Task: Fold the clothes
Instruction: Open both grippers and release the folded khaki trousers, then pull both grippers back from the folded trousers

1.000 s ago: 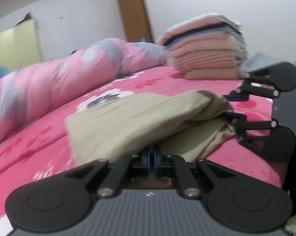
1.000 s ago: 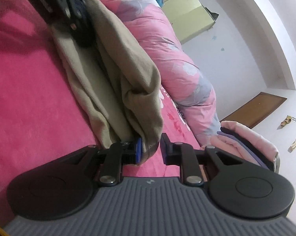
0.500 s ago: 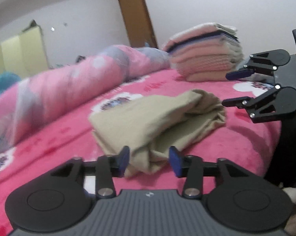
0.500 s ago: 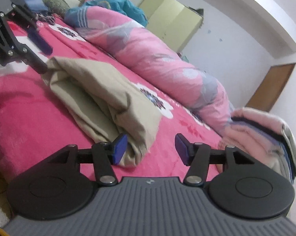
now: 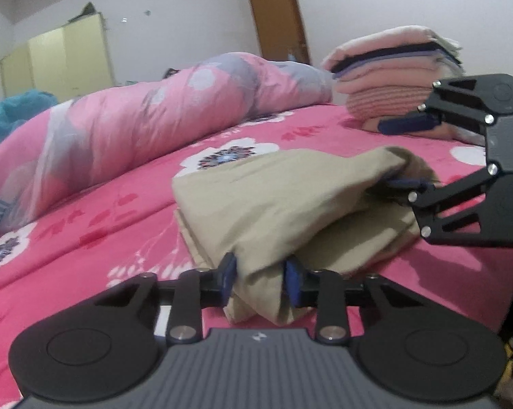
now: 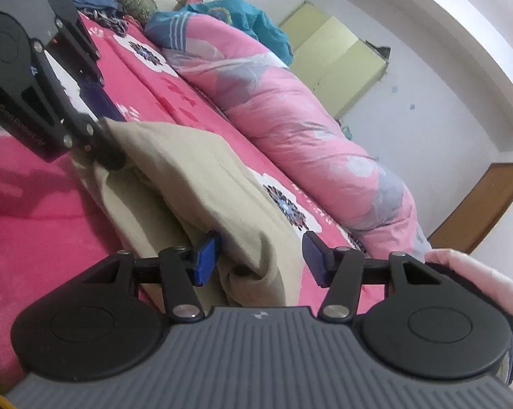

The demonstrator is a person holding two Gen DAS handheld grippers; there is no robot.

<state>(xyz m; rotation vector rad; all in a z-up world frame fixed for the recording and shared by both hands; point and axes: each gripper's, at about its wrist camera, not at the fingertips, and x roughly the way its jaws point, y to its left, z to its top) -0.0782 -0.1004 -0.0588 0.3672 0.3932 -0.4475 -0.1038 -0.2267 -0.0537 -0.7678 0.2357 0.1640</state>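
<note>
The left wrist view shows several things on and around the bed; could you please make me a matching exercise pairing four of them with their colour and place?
Things:
1. folded garment
2. rolled quilt
3. stack of folded clothes
4. wardrobe

Colour and place:
A. pale yellow-green, against the back wall
B. beige, at the near edge of the bed
C. pink with grey and white flowers, lying along the bed
D. pink layers with a dark stripe, at the bed's far end near the door

Pairs: 1-B, 2-C, 3-D, 4-A
</note>
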